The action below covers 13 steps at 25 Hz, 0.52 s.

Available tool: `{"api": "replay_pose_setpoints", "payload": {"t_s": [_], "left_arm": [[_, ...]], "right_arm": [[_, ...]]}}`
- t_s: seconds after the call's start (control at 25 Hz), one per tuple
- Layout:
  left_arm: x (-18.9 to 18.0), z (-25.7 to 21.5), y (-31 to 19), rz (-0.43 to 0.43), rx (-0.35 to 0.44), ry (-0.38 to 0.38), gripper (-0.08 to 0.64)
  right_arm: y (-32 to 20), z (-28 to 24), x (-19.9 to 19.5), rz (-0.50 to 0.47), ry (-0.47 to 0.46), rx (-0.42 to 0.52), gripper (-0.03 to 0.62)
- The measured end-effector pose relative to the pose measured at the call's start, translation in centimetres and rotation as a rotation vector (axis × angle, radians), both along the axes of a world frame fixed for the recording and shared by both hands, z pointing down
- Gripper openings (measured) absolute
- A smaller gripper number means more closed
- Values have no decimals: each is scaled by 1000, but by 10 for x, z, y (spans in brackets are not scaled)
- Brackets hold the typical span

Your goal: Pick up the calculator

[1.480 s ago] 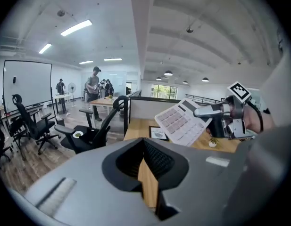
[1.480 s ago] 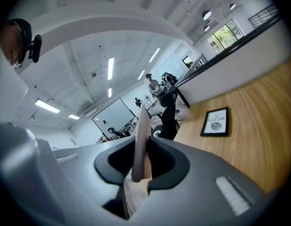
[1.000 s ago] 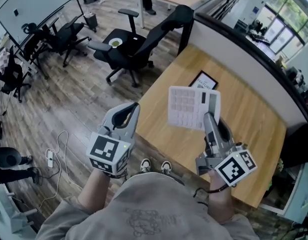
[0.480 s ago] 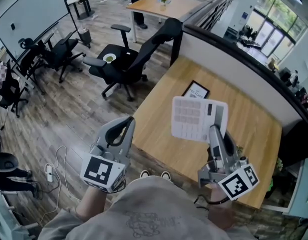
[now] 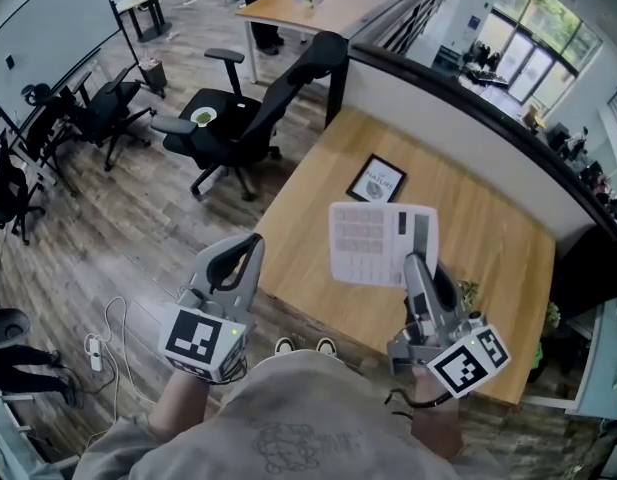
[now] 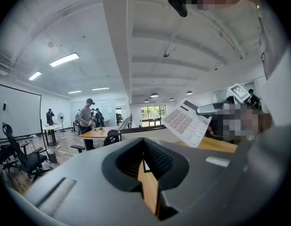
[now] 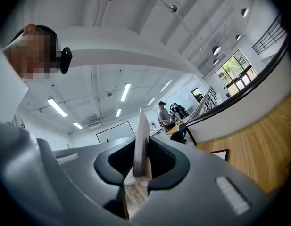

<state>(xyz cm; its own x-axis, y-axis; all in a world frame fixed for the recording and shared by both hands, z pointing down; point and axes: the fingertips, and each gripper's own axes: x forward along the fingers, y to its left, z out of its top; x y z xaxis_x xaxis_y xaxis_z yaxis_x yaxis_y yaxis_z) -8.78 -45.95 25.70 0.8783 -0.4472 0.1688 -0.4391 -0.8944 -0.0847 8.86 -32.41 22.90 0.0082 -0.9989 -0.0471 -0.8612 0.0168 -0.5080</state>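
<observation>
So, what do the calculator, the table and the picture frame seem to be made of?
The calculator is probably matte plastic, pale grey, with moulded rows of keys. The table looks like wood or wood veneer: light brown, visible grain, low sheen. The picture frame is thin and black; plastic or painted wood, I cannot tell.

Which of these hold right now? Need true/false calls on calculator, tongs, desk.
1. The calculator lies flat on the desk. False: it is held up off the desk, clamped by one edge in the right tongs.
2. The left tongs hold nothing. True.
3. A framed picture lies on the desk. True.
4. In the head view, the black office chair stands to the right of the desk. False: it stands to the left of the desk, on the wood floor.
</observation>
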Motion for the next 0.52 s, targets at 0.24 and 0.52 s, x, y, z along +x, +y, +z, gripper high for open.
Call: {"api": "replay_pose_setpoints", "payload": {"t_s": [0.24, 0.52], "left_arm": [[4, -3, -4, 4, -17, 0, 2], [8, -12, 2, 50, 7, 6, 2]], "right_arm": [[0, 4, 3, 12, 1, -25, 73], [2, -1, 0, 27, -10, -29, 74]]}}
